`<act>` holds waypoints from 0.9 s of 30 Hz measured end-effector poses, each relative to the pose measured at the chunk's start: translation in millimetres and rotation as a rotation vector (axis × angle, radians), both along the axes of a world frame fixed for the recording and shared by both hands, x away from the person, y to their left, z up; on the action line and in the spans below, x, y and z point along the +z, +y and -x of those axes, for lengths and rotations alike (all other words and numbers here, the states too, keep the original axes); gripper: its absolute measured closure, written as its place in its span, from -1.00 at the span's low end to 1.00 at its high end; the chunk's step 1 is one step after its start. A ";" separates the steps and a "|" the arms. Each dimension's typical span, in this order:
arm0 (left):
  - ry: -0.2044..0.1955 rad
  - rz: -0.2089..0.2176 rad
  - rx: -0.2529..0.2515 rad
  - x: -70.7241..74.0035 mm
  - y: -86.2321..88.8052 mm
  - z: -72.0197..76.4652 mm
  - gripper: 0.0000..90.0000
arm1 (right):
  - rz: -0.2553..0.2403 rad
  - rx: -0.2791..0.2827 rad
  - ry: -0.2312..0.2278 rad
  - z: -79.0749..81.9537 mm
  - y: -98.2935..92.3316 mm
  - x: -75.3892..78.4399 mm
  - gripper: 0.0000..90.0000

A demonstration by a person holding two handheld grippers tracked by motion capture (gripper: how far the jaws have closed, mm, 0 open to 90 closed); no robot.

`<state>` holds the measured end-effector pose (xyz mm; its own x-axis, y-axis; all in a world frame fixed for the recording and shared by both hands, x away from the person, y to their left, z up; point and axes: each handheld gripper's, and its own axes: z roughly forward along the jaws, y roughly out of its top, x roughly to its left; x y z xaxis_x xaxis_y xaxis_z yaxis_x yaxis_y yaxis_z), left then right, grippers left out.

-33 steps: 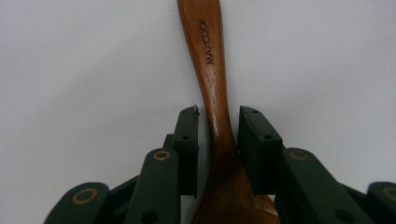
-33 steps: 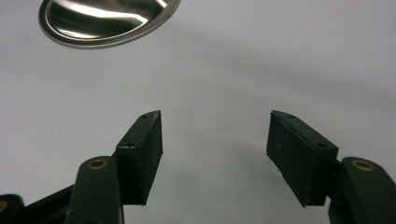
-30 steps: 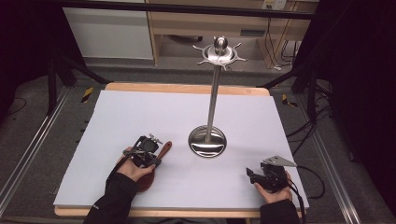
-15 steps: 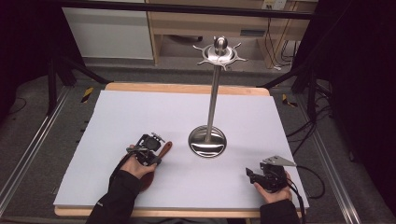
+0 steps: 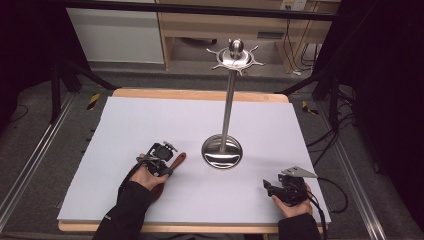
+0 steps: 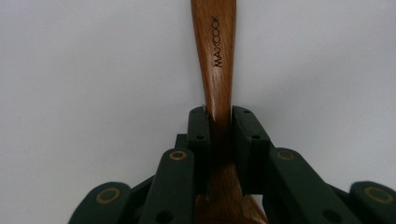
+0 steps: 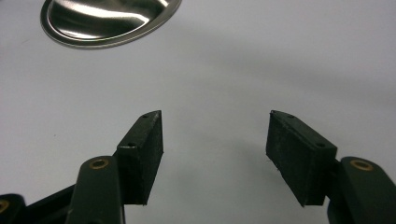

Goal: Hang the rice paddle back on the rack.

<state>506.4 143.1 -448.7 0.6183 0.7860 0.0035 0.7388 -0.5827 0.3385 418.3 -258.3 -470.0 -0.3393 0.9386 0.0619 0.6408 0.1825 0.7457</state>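
Observation:
A wooden utensil (image 6: pixel 217 60) marked MAXCOOK lies on the white table sheet (image 5: pixel 150 120), its handle end (image 5: pixel 179 159) pointing toward the stand. My left gripper (image 6: pixel 218 114) is shut on the handle's narrow neck; its jaws have just been closing on the wood. In the high view this gripper (image 5: pixel 168 167) sits front left, and the hand hides the utensil's other end. My right gripper (image 7: pixel 215 135) stands open over bare sheet, nothing between its pads; it rests front right (image 5: pixel 270 187).
A tall steel stand with a round base (image 5: pixel 222 151) and a hooked crown (image 5: pixel 235 56) rises mid-table. Its base rim (image 7: pixel 107 18) lies just beyond the right gripper. The table's wooden edge (image 5: pixel 200 94) runs along the back.
The left hand has settled slightly over the wooden handle. The right hand and the stand have kept still.

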 end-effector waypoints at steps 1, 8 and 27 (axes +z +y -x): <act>-0.004 -0.004 0.000 -0.1 -0.3 0.4 0.72 | 0.001 -0.002 -0.001 0.3 0.1 0.5 -0.18; 0.007 -0.002 -0.005 0.3 0.1 -1.5 0.72 | 0.002 0.004 0.003 0.1 0.8 0.3 -0.17; -0.033 0.038 -0.021 7.9 8.9 6.4 0.74 | -0.010 0.002 -0.002 0.4 -1.3 1.1 -0.15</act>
<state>500.0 152.0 -440.7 0.6349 0.7726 -0.0056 0.7144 -0.5843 0.3850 417.9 -259.6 -468.9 -0.3409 0.9375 0.0705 0.6392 0.1761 0.7486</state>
